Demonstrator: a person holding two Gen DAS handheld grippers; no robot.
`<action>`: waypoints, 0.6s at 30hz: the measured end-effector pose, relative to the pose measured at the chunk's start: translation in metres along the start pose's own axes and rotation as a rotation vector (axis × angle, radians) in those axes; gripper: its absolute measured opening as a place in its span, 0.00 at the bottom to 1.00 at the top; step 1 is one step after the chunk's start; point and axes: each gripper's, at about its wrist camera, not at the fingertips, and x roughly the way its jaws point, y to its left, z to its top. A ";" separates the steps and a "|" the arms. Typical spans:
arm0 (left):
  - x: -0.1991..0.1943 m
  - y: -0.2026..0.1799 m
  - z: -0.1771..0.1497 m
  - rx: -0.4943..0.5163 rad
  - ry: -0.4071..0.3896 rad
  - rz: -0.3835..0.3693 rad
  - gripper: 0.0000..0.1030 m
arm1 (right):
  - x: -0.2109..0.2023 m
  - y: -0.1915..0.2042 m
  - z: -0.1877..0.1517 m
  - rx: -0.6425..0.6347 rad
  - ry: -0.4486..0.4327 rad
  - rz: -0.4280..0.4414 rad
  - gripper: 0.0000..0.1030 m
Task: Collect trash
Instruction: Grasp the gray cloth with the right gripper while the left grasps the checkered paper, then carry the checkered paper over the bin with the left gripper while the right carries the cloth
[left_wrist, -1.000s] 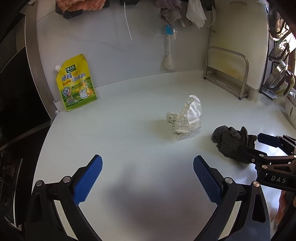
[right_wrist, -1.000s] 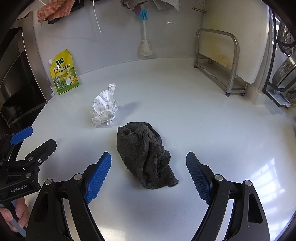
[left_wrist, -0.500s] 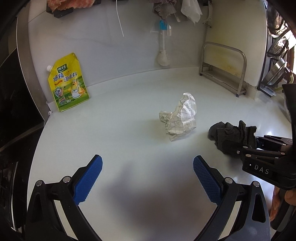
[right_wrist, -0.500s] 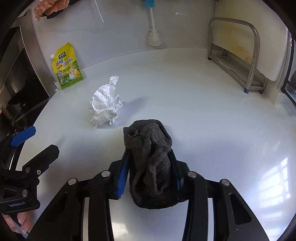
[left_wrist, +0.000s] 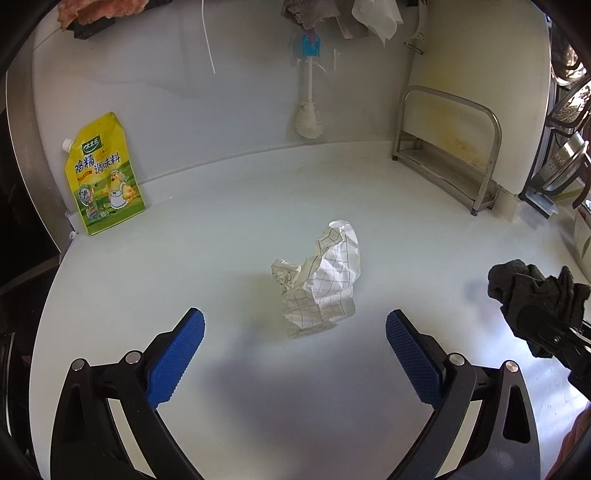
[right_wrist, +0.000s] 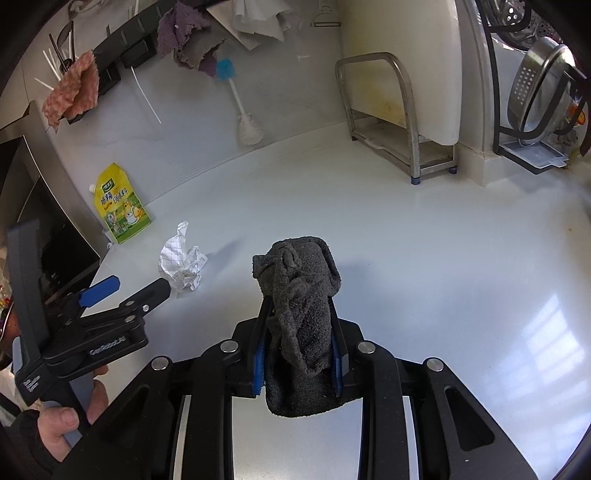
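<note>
**Dark cloth now gripped and lifted; paper waits for the other gripper**

A second ago the right gripper (right_wrist: 297, 354) stood wide around the dark grey cloth (right_wrist: 299, 295), which lay flat on the white counter (right_wrist: 443, 277). Now its jaws are closing on the cloth, and the blue pads (right_wrist: 258, 365) press it from both sides. The cloth sticks out ahead of the fingertips and hangs a little behind them, and it looks raised off the counter, so I judge this pickup as nearly done.

The left gripper (left_wrist: 295, 354) has moved closer to the crumpled checked paper (left_wrist: 321, 280). Its fingers (left_wrist: 177, 354) are spread wide and hold nothing. The paper lies just ahead of the fingertips, about in the middle between them, not yet inside the gap.

For the task this means one piece is secured and the second is lined up. I think the left gripper must go a little forward before it closes. The yellow seasoning pouch (left_wrist: 105, 177) leans on the wall, well apart, beyond the left finger.
</note>
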 end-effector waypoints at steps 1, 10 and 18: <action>0.005 -0.003 0.002 -0.001 0.006 0.001 0.94 | -0.003 -0.003 0.000 0.004 -0.006 0.003 0.25; 0.038 -0.013 0.019 -0.026 0.037 0.033 0.93 | -0.011 -0.005 0.004 0.023 -0.026 0.035 0.25; 0.043 -0.002 0.016 -0.067 0.081 -0.015 0.40 | -0.008 -0.009 -0.002 0.035 -0.016 0.034 0.25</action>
